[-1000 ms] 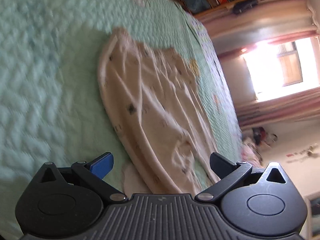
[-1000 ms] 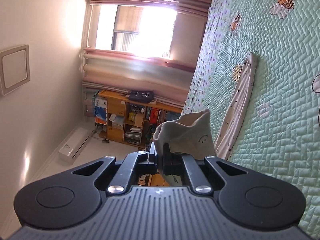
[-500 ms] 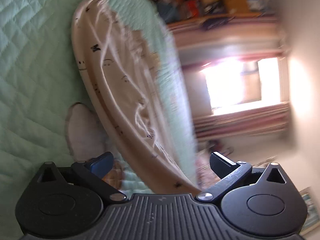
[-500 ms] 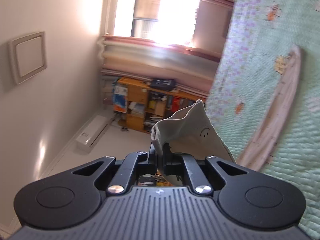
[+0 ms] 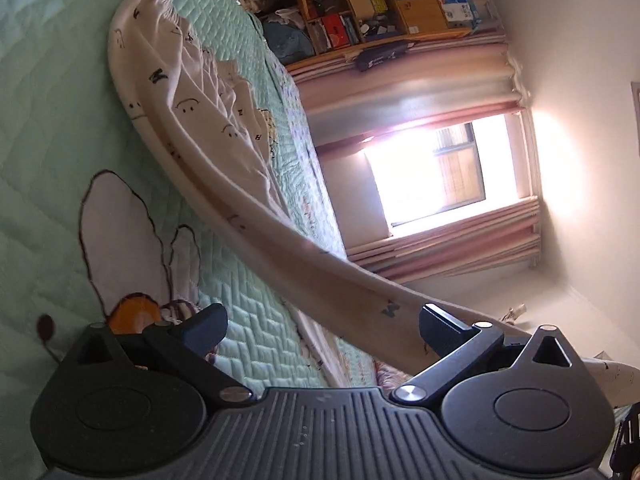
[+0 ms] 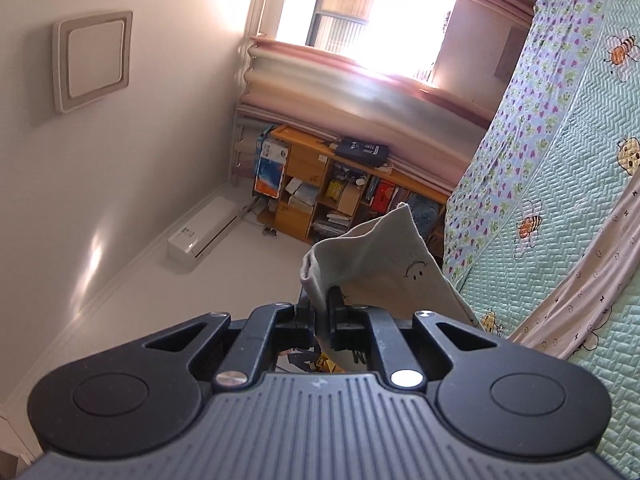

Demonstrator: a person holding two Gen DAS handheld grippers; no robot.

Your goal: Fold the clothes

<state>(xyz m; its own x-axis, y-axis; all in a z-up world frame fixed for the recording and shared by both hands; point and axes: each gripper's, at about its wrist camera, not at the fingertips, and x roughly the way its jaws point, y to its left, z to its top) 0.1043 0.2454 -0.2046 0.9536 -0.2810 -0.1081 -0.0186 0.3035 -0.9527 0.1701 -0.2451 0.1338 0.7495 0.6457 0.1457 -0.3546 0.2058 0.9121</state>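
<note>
**Inspector:** Pinching a bunched corner of the cream garment (image 6: 372,256), the right gripper (image 6: 320,316) has its jaws pressed together on the cloth and holds it clear of the bed (image 6: 560,184). Where does the rest lie?

**Onlooker:** Mostly on the green quilt. In the left wrist view the garment (image 5: 188,92) is spread flat at the far end, then narrows into one long band that rises off the bed and runs toward the near right.

**Inspector:** And the left gripper (image 5: 324,324)?

**Onlooker:** Jaws spread wide, holding nothing. The band crosses just beyond its right finger (image 5: 444,322), so the cloth sits to the right of the gap, not inside it.

**Inspector:** Long axis?

**Onlooker:** Far left to near right, slanting across the left gripper's line of sight rather than along it.

**Inspector:** Nearer gripper to the free cloth?

**Onlooker:** The left, in my judgement; the right is already occupied at the lifted end. Any grasp by the left would need the band brought between its jaws. How far the folding has gone, I cannot tell.
</note>
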